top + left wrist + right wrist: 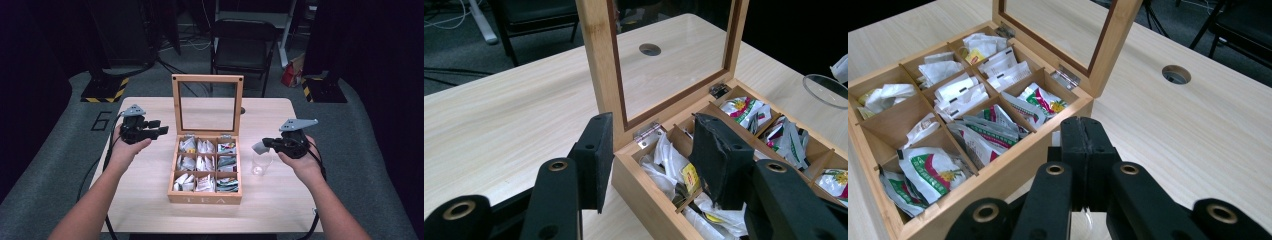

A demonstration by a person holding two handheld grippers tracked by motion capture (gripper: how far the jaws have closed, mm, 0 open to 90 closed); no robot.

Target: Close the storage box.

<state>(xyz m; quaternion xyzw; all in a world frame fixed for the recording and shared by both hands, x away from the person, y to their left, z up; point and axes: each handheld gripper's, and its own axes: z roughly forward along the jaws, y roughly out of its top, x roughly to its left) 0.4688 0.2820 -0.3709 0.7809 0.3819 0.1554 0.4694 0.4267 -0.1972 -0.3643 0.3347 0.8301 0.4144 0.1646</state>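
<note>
A wooden tea box (pixel 205 198) stands mid-table with its glass-paned lid (pixel 176 105) propped upright. Its compartments hold several tea sachets (pixel 205 165). My left gripper (pixel 160 127) hovers open just left of the box's back left corner; in the left gripper view its jaws (pixel 654 125) stand wide apart with nothing between them. My right gripper (pixel 265 144) is right of the box, shut on a small white tea sachet (pixel 259 147) held over a clear glass cup (pixel 261 164). In the right gripper view its jaws (pixel 1083 122) are pressed together beside the box wall (pixel 998 175).
A round cable hole (pixel 1176 74) sits in the table behind the box. A black chair (pixel 243 50) stands past the table's far edge. Bare wood lies to both sides of the box. From the left gripper view the glass rim (pixel 826 90) shows at the far right.
</note>
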